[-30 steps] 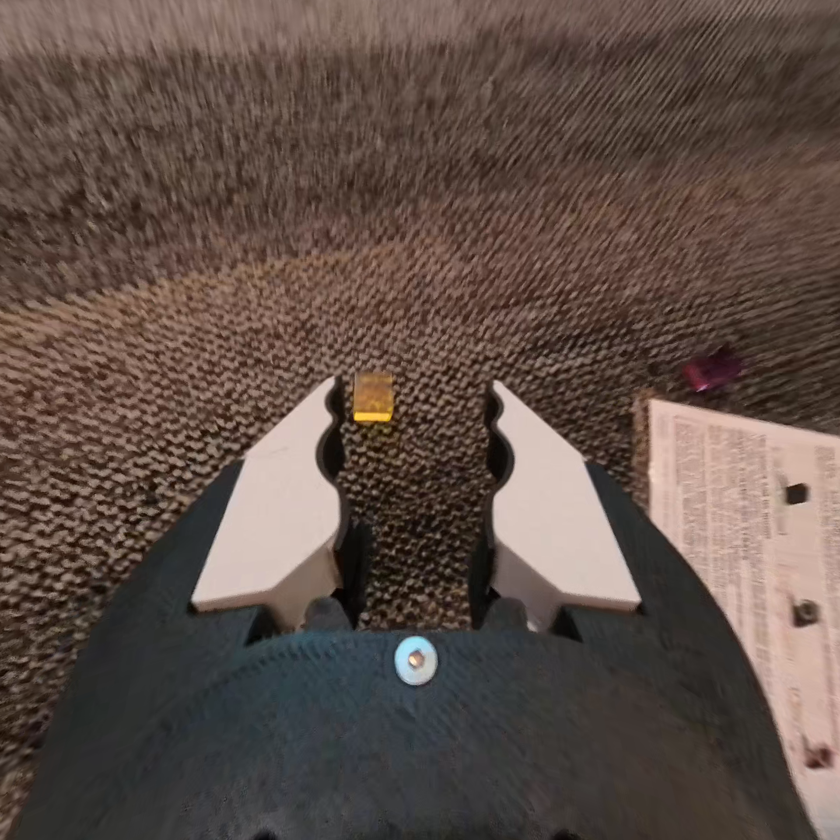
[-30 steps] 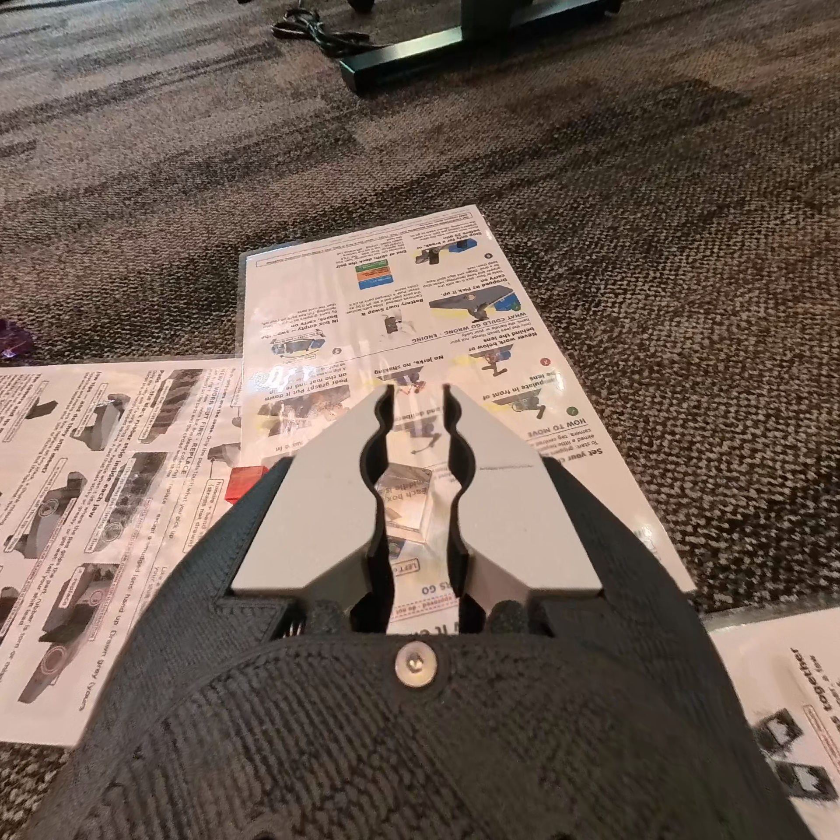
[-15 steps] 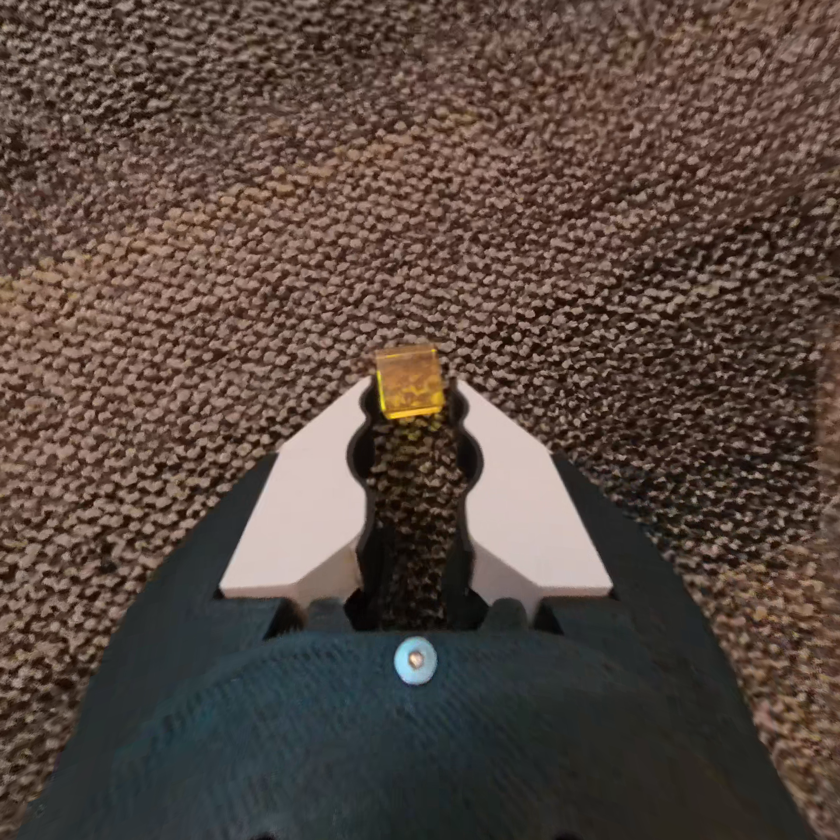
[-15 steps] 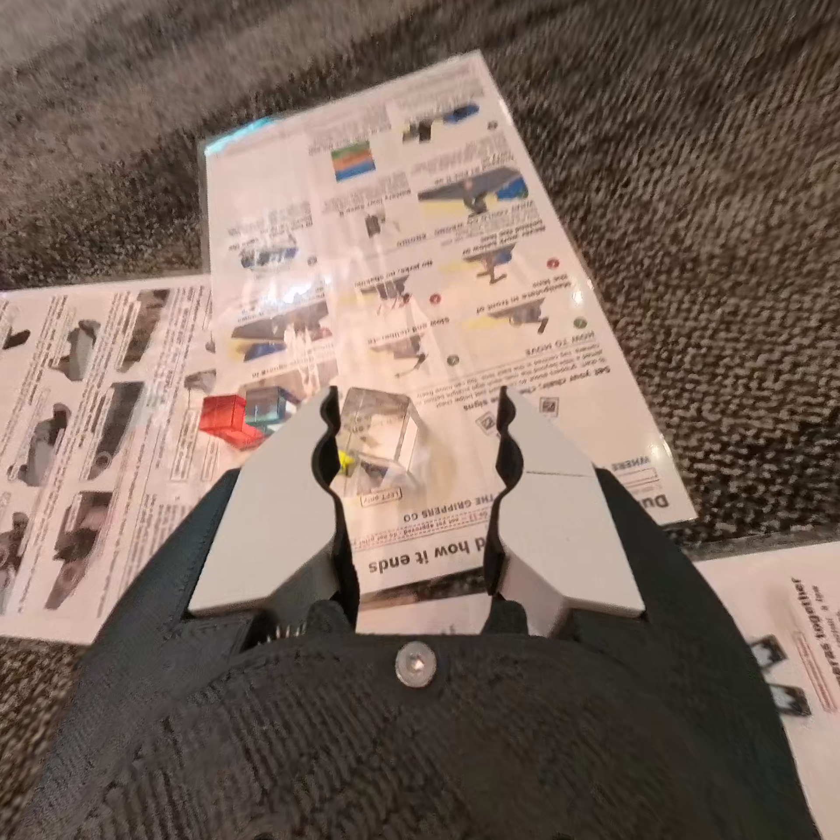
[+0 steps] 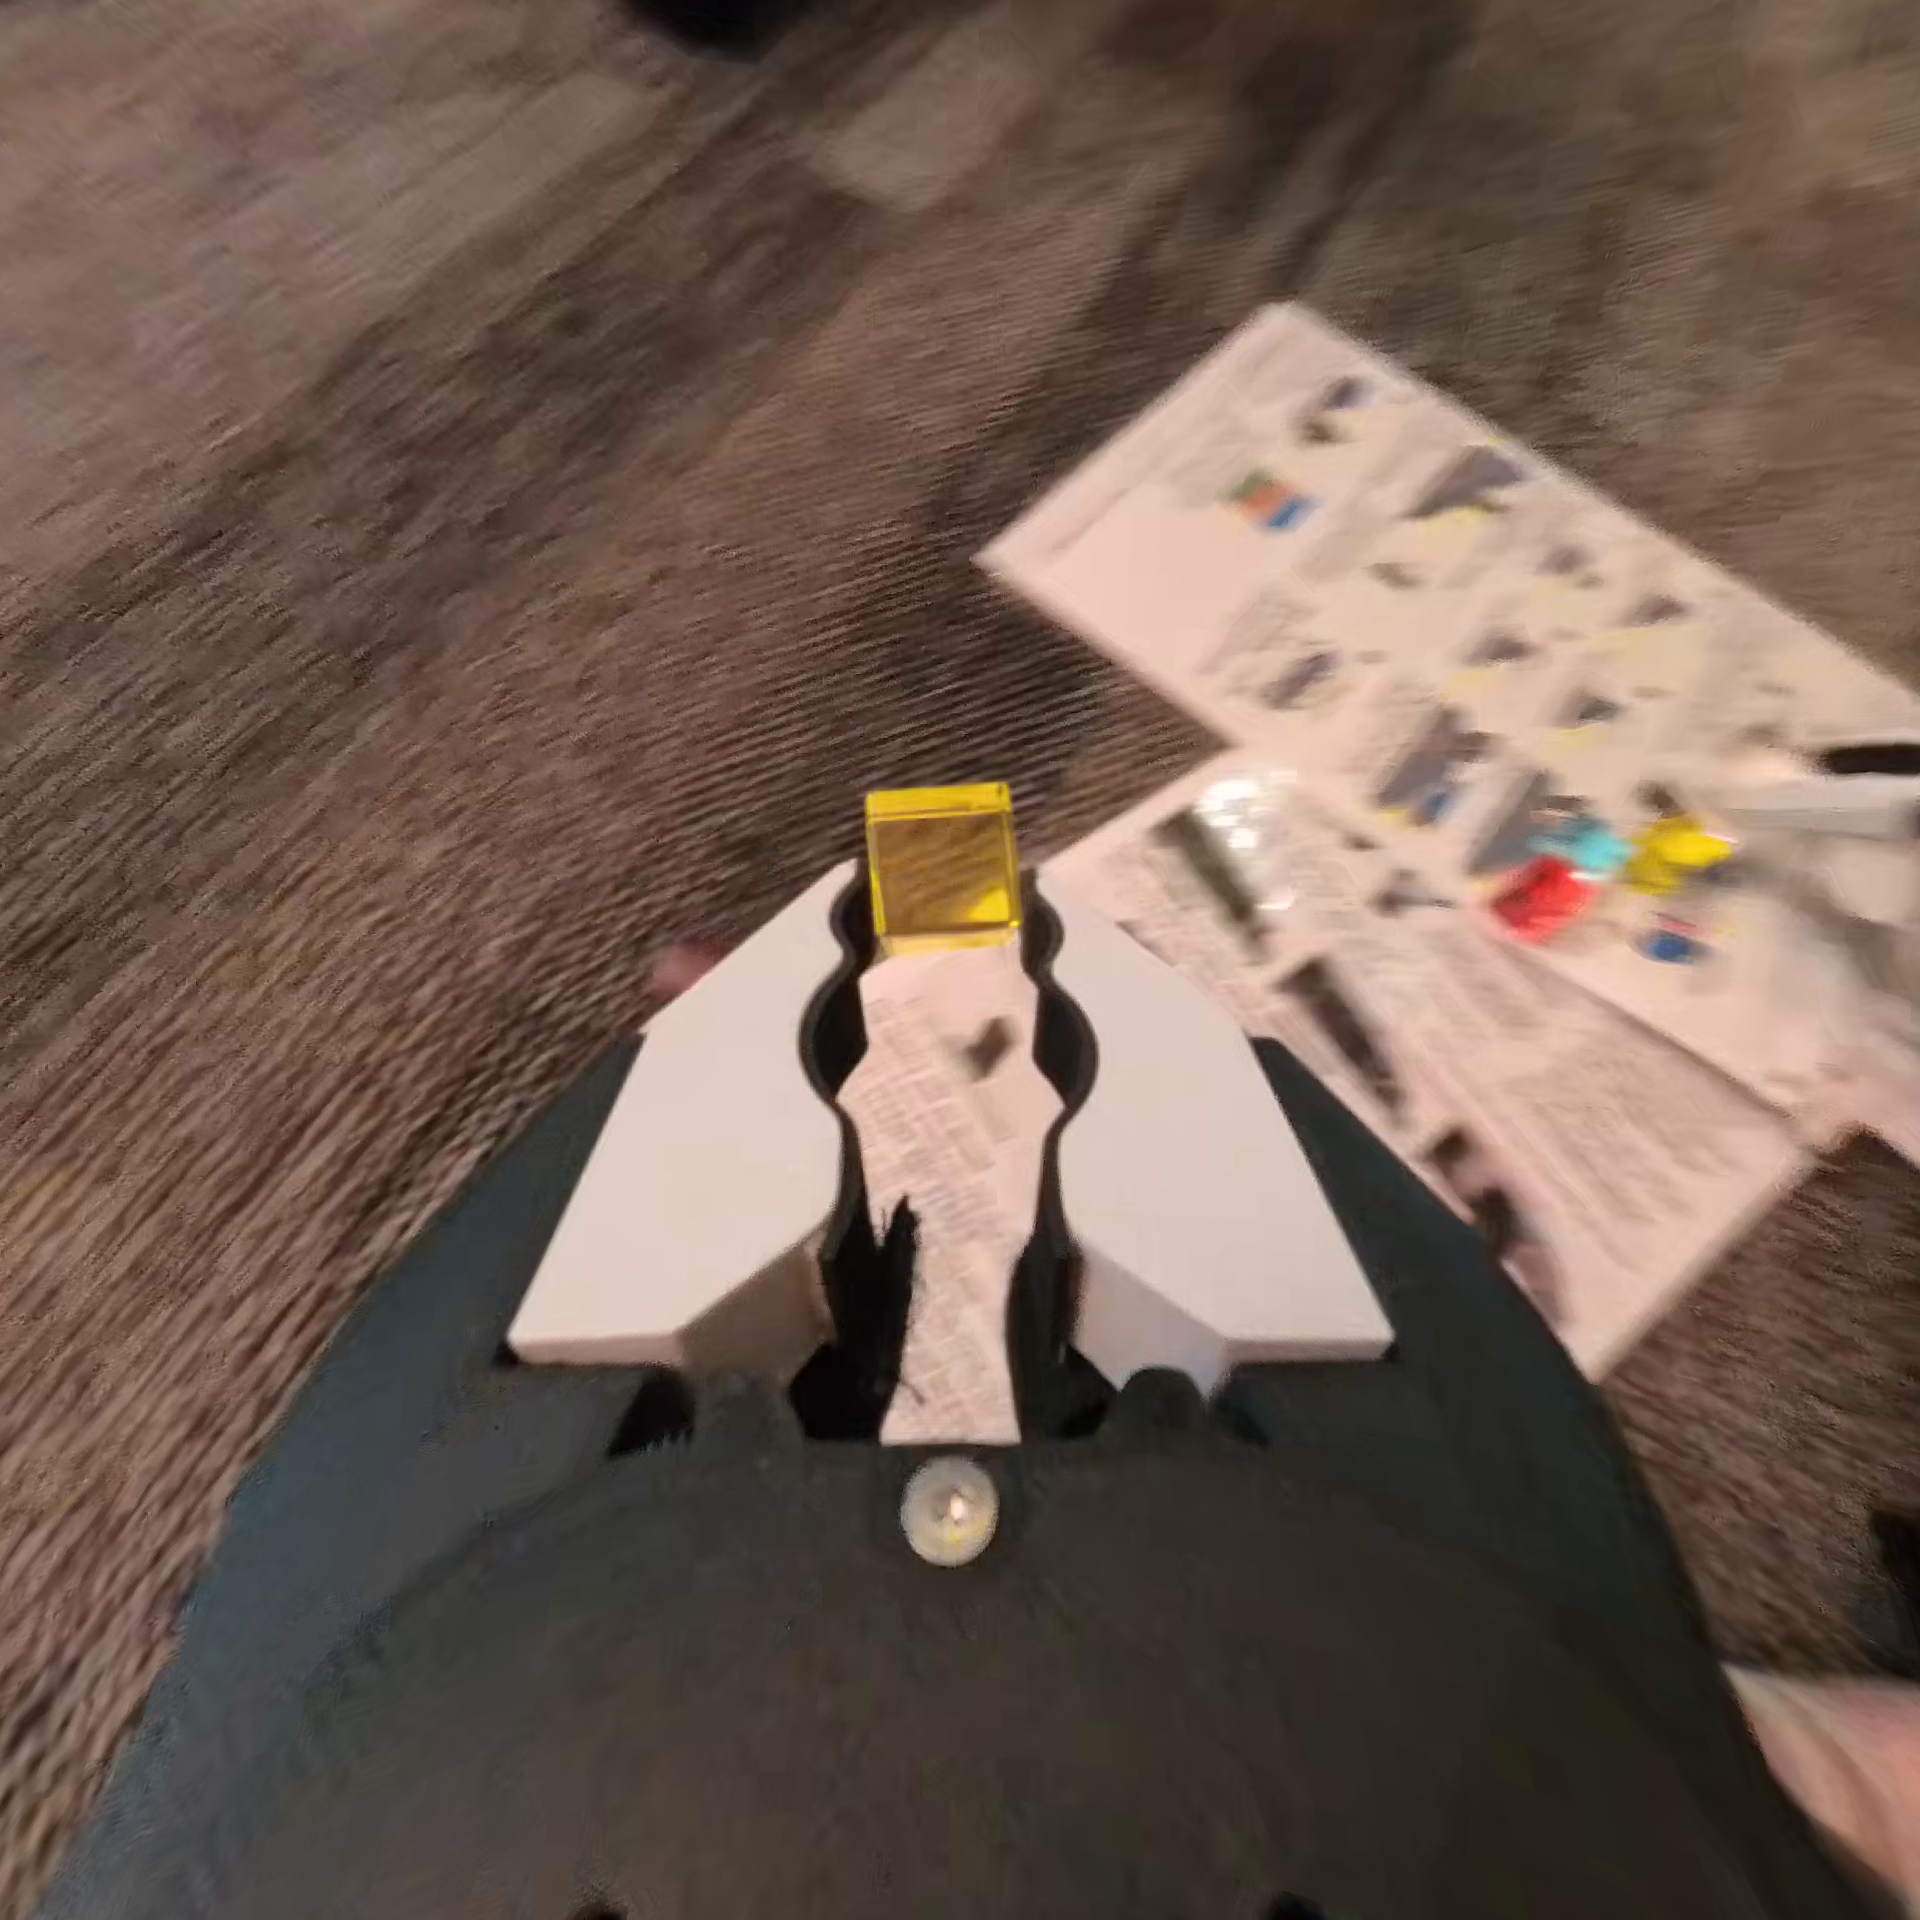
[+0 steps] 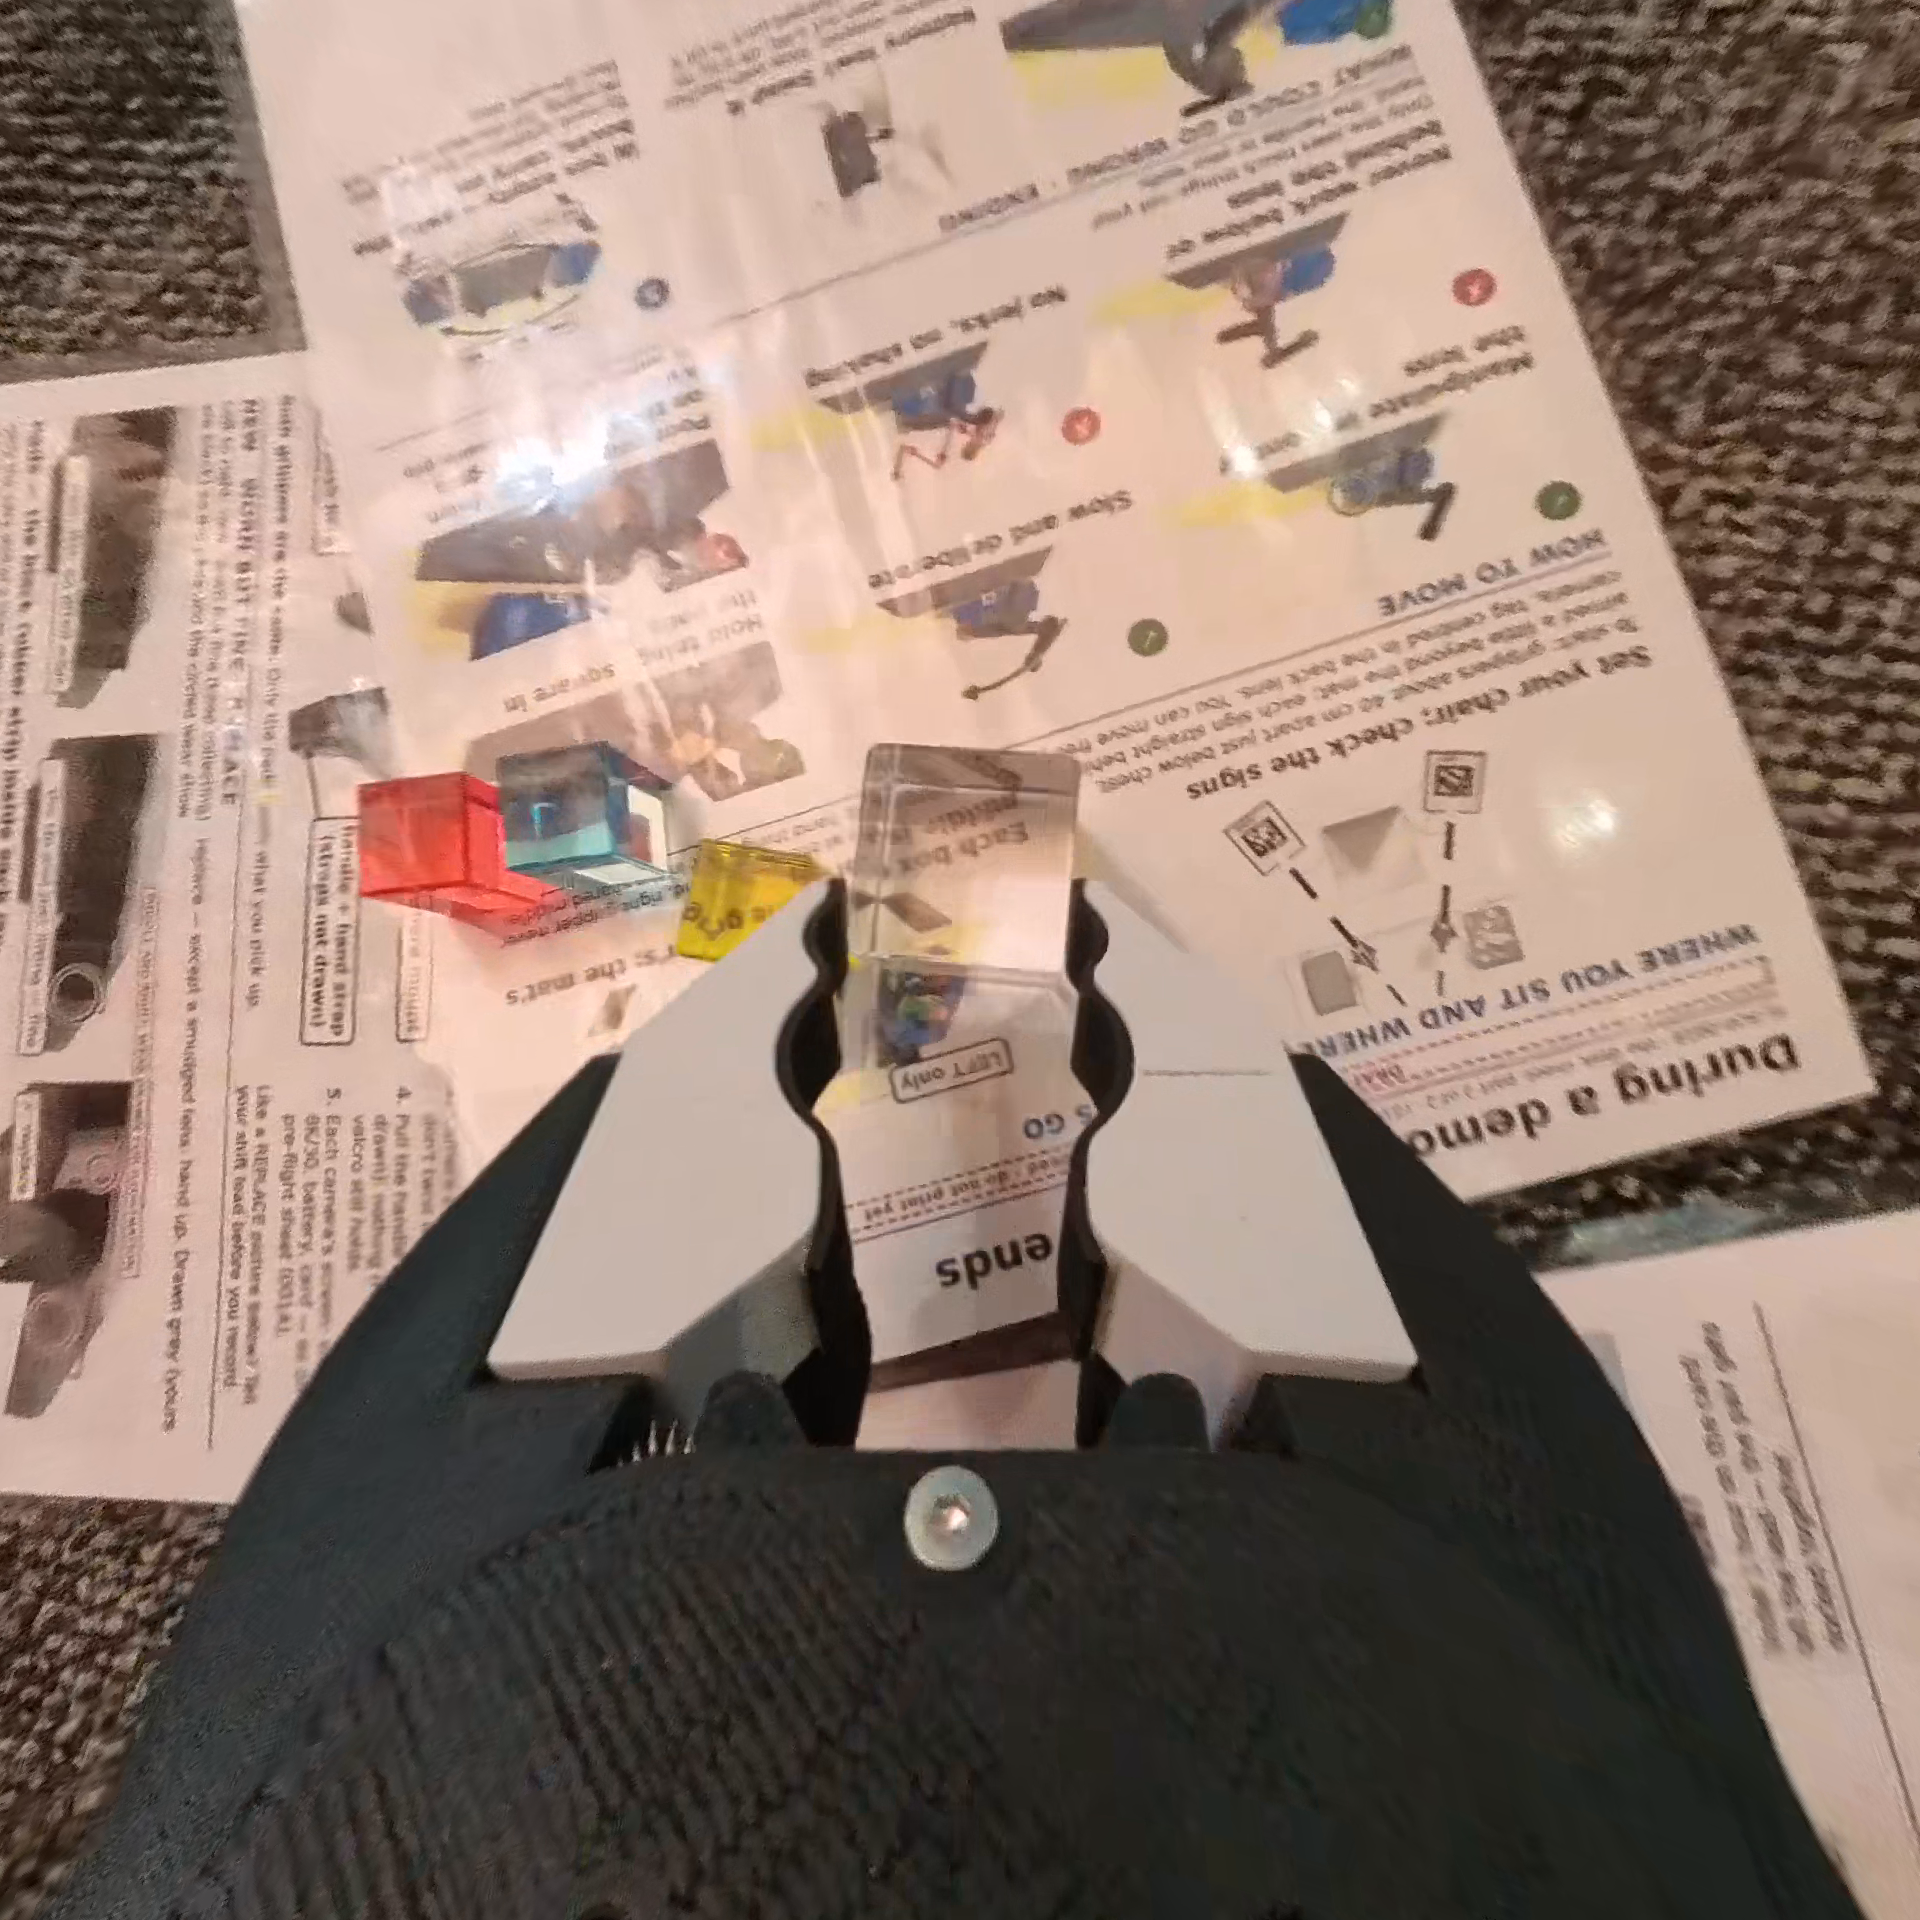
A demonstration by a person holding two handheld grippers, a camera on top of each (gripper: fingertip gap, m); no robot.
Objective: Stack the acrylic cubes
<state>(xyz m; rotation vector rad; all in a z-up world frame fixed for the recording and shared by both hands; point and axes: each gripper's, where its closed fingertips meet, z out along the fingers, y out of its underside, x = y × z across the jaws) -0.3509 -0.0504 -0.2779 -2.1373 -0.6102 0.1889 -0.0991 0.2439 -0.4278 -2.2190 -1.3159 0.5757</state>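
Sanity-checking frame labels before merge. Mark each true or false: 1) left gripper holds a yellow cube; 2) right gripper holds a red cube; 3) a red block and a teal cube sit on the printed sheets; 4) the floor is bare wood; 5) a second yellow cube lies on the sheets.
1) True: the left gripper has its pads pressed on a small yellow cube.
2) False: the right gripper is clamped on a clear cube.
3) True: red block and teal cube rest on the printed sheets.
4) False: it is brown carpet.
5) True: second yellow cube, just left of the right gripper's fingertip.
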